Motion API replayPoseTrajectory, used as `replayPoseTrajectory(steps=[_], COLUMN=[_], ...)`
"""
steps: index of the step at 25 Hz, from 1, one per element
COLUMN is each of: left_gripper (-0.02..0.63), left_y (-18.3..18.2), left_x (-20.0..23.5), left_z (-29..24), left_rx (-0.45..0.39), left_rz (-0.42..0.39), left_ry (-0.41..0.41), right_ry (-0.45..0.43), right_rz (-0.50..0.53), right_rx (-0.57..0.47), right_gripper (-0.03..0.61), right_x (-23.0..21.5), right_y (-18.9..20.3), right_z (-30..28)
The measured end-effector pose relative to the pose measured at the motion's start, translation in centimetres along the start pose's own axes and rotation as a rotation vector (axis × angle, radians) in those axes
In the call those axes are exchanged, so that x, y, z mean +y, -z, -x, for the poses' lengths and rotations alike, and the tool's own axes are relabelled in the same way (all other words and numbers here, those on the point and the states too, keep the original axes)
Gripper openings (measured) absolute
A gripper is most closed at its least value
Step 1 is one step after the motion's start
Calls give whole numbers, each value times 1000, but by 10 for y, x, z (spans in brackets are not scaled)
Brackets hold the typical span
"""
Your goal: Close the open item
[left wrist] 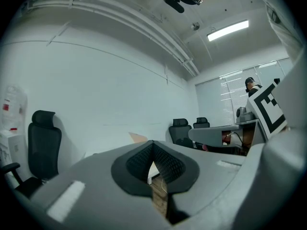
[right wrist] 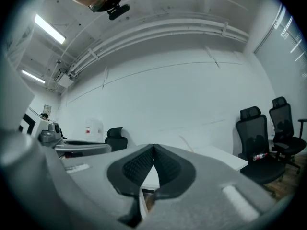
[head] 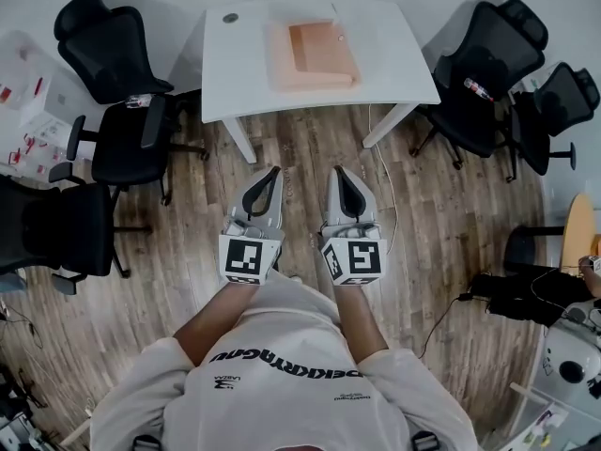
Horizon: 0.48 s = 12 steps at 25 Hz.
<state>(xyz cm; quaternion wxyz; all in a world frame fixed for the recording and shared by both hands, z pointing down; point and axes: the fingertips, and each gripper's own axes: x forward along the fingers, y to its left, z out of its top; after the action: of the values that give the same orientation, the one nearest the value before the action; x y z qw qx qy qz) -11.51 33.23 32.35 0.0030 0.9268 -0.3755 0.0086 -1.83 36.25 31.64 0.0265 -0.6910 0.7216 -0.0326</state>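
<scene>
1. Your left gripper (head: 273, 171) has its jaws pressed together at the tips with nothing between them. Your right gripper (head: 339, 171) is the same, clenched and empty.
2. You hold both grippers side by side at waist height over the wooden floor (head: 310, 148), pointing forward and well short of the table.
3. Straight ahead stands a white table (head: 235, 73), with black office chairs (head: 131, 139) on either side.
4. On the table's far half lies the open cardboard box (head: 315, 54), a pale flap spread along its left and near sides.
5. It sits ahead and slightly right of centre, so your right gripper looks a little nearer. You would probably need to step forward before either reaches the flap.
</scene>
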Motion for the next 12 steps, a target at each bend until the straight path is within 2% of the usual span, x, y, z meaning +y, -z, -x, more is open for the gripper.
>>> replayPoseTrajectory(steps=[12], left_gripper=[3], left_y=[-12], left_x=[76], left_z=[-112], left_rx=[5], left_rz=[24], left_ry=[49], right_ry=[54], right_rz=[6], right_rx=[7], right_gripper=[-2], right_x=[-30], right_y=[-17], right_z=[-122])
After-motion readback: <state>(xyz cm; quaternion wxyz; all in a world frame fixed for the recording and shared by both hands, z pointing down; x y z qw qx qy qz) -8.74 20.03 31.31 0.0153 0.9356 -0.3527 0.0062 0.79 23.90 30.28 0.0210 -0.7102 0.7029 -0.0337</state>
